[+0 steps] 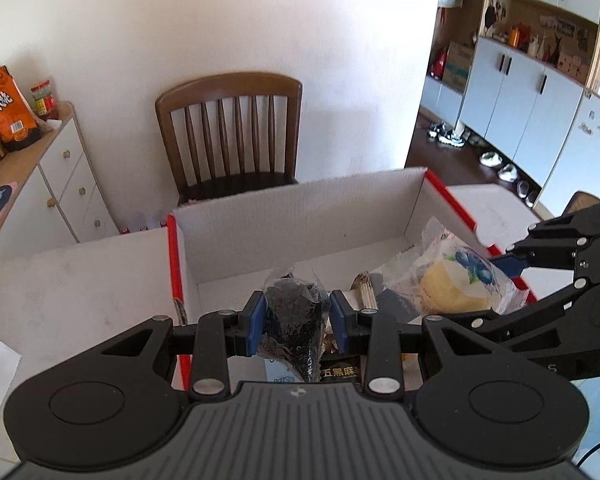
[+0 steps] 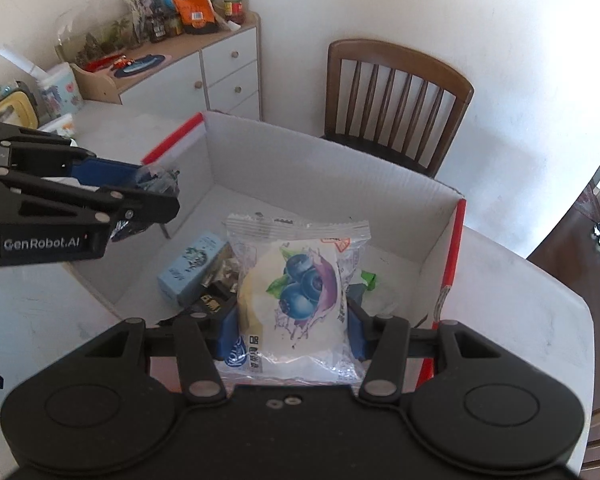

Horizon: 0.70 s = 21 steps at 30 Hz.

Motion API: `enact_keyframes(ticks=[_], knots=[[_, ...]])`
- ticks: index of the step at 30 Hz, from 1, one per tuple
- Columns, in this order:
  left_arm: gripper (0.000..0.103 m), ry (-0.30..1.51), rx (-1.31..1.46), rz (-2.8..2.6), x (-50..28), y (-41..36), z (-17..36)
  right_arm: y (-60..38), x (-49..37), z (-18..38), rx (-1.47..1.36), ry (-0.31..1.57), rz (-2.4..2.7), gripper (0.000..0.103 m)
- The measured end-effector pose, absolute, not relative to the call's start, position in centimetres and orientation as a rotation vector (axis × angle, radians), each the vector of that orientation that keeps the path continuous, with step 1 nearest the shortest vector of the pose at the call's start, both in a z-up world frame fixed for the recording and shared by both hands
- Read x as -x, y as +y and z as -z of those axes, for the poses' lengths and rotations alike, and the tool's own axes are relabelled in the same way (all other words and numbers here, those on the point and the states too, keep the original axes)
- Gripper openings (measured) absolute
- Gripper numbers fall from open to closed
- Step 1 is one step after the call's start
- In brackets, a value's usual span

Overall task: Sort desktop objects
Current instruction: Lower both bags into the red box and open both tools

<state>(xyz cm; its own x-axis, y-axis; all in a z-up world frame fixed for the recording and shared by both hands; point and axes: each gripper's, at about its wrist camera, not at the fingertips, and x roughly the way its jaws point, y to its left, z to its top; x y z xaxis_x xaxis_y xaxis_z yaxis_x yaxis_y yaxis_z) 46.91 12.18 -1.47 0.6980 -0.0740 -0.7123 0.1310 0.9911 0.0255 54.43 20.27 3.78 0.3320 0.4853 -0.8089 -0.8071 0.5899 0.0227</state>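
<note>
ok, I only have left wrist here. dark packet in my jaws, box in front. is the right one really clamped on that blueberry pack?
Observer: Yes. In the right wrist view both pads press the sides of the blueberry pack, held by the right gripper above the box.
Operator: What lies under it in the box?
Observer: A light blue carton, lying on the box floor left of the pack.
Operator: Anything at that pack's far side?
Observer: A green wrapper scrap shows at its right edge.
</note>
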Motion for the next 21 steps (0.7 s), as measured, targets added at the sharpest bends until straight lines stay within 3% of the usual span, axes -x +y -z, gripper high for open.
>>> enact_keyframes(ticks=[21], knots=[[0.033, 0.952, -0.113, 0.088, -49.6, 12.3, 6.7, 21.2, -56.2, -0.4, 0.447, 0.94, -0.846, 0.051]])
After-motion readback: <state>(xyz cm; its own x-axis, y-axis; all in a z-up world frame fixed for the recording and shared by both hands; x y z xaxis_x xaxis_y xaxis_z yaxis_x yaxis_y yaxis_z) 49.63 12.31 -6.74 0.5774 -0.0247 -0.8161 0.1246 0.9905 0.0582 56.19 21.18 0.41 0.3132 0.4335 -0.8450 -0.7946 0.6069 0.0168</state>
